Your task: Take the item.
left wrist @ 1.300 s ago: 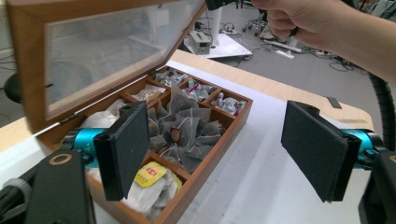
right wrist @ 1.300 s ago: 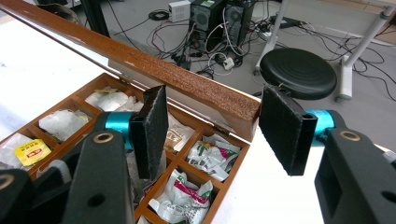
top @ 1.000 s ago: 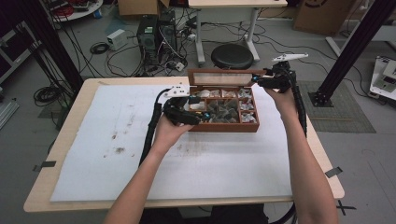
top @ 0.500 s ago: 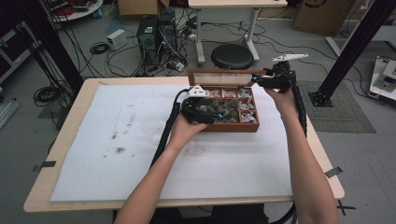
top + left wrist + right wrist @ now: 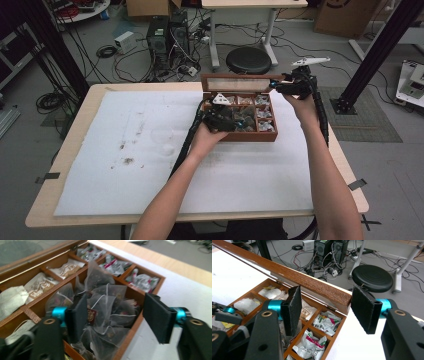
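Left gripper point(image 5: 113, 315): jaws apart — tea bags point(image 5: 105, 307) between them.
Right gripper point(image 5: 325, 311): jaws apart — box lid point(image 5: 312, 286) between them.

Wooden box point(image 5: 239, 134): in high view, left-centre compartments covered by left tool point(image 5: 226, 119) & hand; packet print too small to read. Left gripper view: box lid point(image 5: 27, 250) cut off at upper left, glass blurred; mesh tea bags point(image 5: 105, 305) partly behind the tool's left jaw. Right gripper view: lid runs off upper left; right tool point(image 5: 323, 308) bodies cropped at bottom edge.
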A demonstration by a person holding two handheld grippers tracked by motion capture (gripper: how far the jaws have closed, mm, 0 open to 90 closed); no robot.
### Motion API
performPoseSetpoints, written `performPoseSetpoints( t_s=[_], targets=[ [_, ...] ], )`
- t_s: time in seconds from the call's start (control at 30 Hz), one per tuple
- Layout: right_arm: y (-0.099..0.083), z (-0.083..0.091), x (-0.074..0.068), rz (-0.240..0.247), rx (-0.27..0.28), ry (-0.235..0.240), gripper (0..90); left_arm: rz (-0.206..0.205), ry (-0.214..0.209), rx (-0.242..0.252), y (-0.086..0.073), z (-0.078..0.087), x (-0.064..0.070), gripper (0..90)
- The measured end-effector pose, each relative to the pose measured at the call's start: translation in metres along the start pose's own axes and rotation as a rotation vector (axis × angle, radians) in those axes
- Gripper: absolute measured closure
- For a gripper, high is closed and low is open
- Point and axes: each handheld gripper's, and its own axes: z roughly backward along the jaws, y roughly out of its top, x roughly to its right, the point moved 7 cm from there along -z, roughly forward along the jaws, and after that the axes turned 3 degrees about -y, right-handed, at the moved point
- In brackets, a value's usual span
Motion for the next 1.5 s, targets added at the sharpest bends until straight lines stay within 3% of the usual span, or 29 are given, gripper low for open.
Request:
performPoseSetpoints(
  t_s=[0.37,0.6,0.87,1.13,1.33,1.5],
  targets=[
    [0.0,0.0,0.0,0.002,-0.001,0.002,42.9,-0.002,0.089,-0.096,-0.001,-0.019,-0.005,57.1],
    [-0.001,0.0,0.0,0.002,-0.003,0.004,42.9,-0.006,0.131,-0.129,-0.002,-0.024,-0.008,59.8],
    [-0.001,0.0,0.0,-0.001,-0.002,0.004,42.9,-0.007,0.152,-0.16,-0.006,-0.028,-0.011,61.6],
    [-0.001,0.0,-0.001,-0.002,-0.002,0.004,42.8,-0.007,0.148,-0.168,-0.007,-0.03,-0.01,71.8],
    [-0.001,0.0,-0.001,-0.003,-0.002,0.002,42.8,0.0,0.136,-0.144,-0.004,-0.027,-0.011,87.0],
    [-0.001,0.001,-0.001,-0.003,-0.003,0.001,42.8,0.004,0.131,-0.141,-0.004,-0.026,-0.011,89.3]
  ],
)
